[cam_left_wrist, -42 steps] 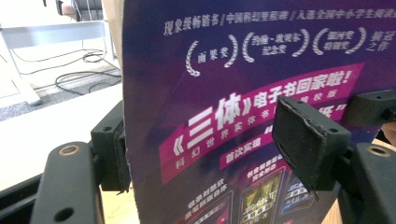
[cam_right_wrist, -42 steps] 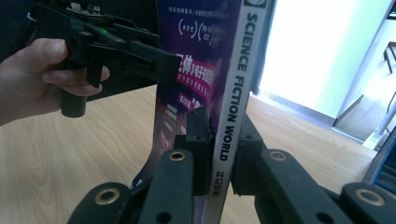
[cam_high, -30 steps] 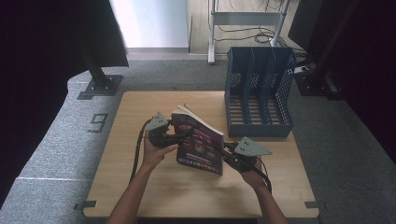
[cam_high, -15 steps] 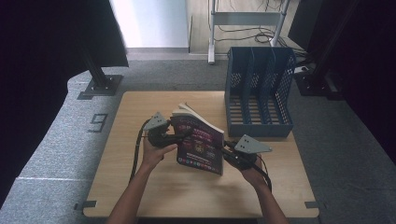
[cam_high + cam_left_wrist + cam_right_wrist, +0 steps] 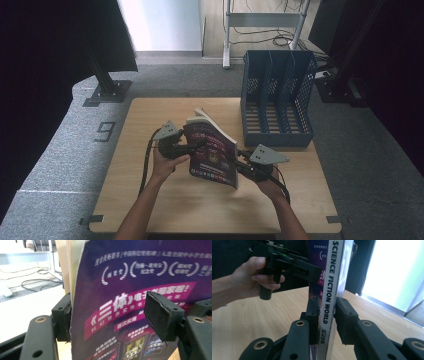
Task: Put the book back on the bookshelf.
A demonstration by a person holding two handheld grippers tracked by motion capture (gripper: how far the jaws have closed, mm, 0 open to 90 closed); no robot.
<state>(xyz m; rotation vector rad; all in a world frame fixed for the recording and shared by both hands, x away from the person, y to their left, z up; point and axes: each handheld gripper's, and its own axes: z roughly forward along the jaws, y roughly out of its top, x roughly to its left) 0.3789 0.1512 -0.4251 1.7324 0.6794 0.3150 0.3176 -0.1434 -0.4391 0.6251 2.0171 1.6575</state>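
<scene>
A purple magazine [image 5: 212,152] stands upright on the wooden table [image 5: 150,120], with its spine [image 5: 329,277] toward my right gripper. My left gripper [image 5: 192,146] straddles its open edge. One of its pads touches the back pages and the other pad [image 5: 160,315] stands off the cover [image 5: 140,290]; these jaws have just been closing. My right gripper [image 5: 235,159] has the spine between its pads [image 5: 347,315] with a thin gap on one side. Its jaws have just been opening.
A blue mesh file rack [image 5: 277,100] with several slots stands at the table's far right corner. A hand [image 5: 249,277] holds the left gripper [image 5: 287,262] beyond the magazine. Bare wood lies in front of the magazine and to its left.
</scene>
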